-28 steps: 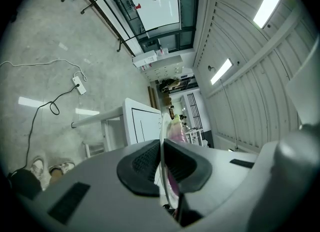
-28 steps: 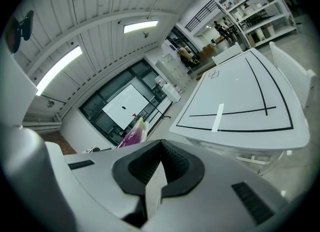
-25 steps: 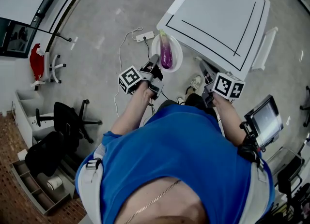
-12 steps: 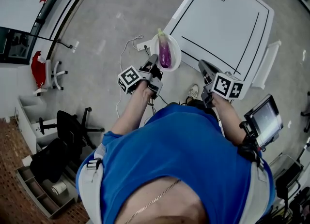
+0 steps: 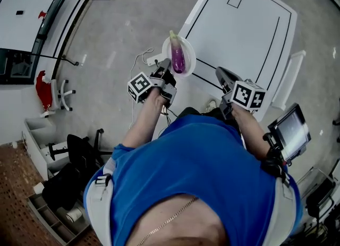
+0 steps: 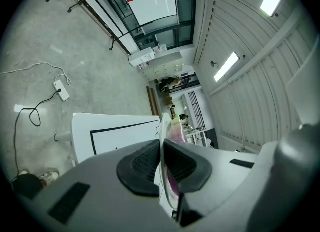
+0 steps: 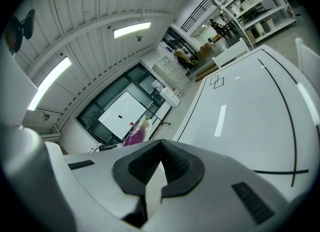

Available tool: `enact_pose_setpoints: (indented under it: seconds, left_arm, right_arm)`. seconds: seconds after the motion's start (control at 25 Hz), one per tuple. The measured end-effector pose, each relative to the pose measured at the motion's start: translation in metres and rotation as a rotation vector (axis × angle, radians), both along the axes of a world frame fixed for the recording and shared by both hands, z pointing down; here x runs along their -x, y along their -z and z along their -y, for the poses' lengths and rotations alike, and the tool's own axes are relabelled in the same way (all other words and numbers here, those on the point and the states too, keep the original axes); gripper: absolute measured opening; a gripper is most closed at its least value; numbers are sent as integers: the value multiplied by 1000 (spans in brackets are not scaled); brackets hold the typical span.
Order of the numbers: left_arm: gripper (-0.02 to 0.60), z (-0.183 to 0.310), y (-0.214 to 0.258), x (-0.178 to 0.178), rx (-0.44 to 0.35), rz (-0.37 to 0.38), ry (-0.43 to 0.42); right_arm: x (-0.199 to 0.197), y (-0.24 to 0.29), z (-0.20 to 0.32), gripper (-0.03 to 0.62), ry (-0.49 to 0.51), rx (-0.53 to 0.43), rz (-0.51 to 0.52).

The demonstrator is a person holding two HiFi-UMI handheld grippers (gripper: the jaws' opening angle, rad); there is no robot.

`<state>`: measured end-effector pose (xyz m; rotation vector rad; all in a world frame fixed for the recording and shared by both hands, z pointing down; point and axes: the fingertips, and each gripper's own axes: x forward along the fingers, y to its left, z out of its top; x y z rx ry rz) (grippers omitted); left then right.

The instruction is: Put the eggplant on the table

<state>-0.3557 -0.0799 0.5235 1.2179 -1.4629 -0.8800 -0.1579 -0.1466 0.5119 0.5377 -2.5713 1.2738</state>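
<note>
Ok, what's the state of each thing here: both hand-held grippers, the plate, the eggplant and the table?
Left hand-held gripper: shut on the plate's rim.
Right hand-held gripper: shut, holding nothing.
Plate: held in the air beside the table's edge.
Eggplant: lying on the plate, not yet on the table.
Table: standing upright.

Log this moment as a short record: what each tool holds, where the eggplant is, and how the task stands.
left tool: shut on the rim of the white plate
right tool: shut, nothing between its jaws
eggplant: purple, lying in the plate
table: white, black lines marked on its top
task status: eggplant not yet on the table; the plate is held in the air by the table's edge
</note>
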Motion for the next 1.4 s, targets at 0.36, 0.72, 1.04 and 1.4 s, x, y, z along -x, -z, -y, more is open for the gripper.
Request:
enact_pose_setpoints:
  seconds: [0.36, 0.72, 1.04, 1.4]
  left_arm:
    - [26, 64, 10, -3, -1, 2, -141]
    - [26, 160, 12, -39, -2, 12, -375]
    - [26, 249, -4, -61, 12, 14, -523]
    - [26, 305, 5, -90, 1, 24, -629]
  right_arm:
    - [-14, 15, 32, 2, -133, -12, -9]
    - [-49, 28, 87, 2, -357, -44, -12]
    - [-71, 21, 139, 2, -521, -51, -22]
    - [-97, 28, 170, 2, -631, -54, -36]
